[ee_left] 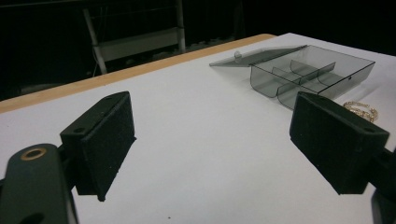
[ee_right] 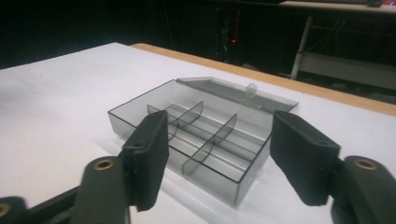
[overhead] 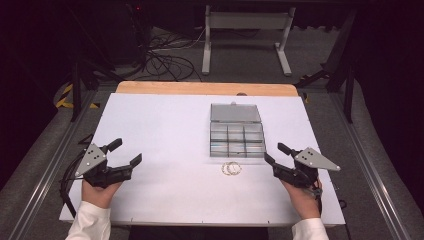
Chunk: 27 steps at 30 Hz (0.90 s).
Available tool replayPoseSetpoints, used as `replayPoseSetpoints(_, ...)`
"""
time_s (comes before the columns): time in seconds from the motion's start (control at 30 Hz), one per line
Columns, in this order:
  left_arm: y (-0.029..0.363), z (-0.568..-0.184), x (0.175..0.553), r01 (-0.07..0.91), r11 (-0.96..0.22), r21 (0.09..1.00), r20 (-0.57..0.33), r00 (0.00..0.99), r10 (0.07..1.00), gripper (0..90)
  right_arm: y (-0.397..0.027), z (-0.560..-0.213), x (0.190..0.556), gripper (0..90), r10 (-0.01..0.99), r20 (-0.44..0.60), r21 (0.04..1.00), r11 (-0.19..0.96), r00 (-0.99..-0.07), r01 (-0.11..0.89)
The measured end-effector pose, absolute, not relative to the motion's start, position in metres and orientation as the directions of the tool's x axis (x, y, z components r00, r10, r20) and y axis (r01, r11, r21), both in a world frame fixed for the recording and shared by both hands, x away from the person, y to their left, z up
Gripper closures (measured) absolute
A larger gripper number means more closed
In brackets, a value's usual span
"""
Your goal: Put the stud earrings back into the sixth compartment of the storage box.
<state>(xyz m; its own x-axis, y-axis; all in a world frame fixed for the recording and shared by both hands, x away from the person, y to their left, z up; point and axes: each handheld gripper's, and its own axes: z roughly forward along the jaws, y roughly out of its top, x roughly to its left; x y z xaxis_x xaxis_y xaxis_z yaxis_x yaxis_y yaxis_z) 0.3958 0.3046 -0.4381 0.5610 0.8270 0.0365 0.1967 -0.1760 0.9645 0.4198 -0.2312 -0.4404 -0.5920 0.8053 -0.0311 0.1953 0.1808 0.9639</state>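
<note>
A clear grey compartment box [overhead: 237,139] lies open on the white table [overhead: 165,125], its lid [overhead: 235,113] folded flat behind it. The box [ee_left: 310,74] [ee_right: 201,137] has several dividers, and the compartments I can see look empty. Gold rings or bangles [overhead: 231,168] [ee_left: 360,110] lie on the table just in front of the box. My left gripper [overhead: 125,153] [ee_left: 210,144] is open at the table's front left, nothing between its jaws. My right gripper [overhead: 276,154] [ee_right: 219,154] is open at the front right, just right of the bangles and facing the box.
A wooden strip [overhead: 205,88] runs along the table's far edge. Beyond it stand a white metal frame [overhead: 245,30] and tangled cables [overhead: 165,55] on the floor. Metal rails [overhead: 50,160] flank the table on both sides.
</note>
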Motion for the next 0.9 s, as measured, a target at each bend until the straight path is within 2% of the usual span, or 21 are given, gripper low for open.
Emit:
replayPoseSetpoints(0.2,0.303,-0.439,0.397,0.202,-0.187,0.961,0.041,0.564,0.825,14.5,-0.217,-0.445,0.424,45.3,0.794,-0.013,0.954,0.193,-0.607,0.231)
replayPoseSetpoints(0.63,0.301,-0.44,0.397,0.207,-0.195,0.959,0.047,0.562,0.826,14.4,-0.193,-0.451,0.43,47.5,0.774,-0.023,0.928,0.251,-0.632,0.274)
replayPoseSetpoints(0.9,0.299,-0.441,0.397,0.211,-0.198,0.957,0.045,0.566,0.823,14.2,-0.172,-0.461,0.436,54.8,0.758,-0.005,0.893,0.297,-0.653,0.338)
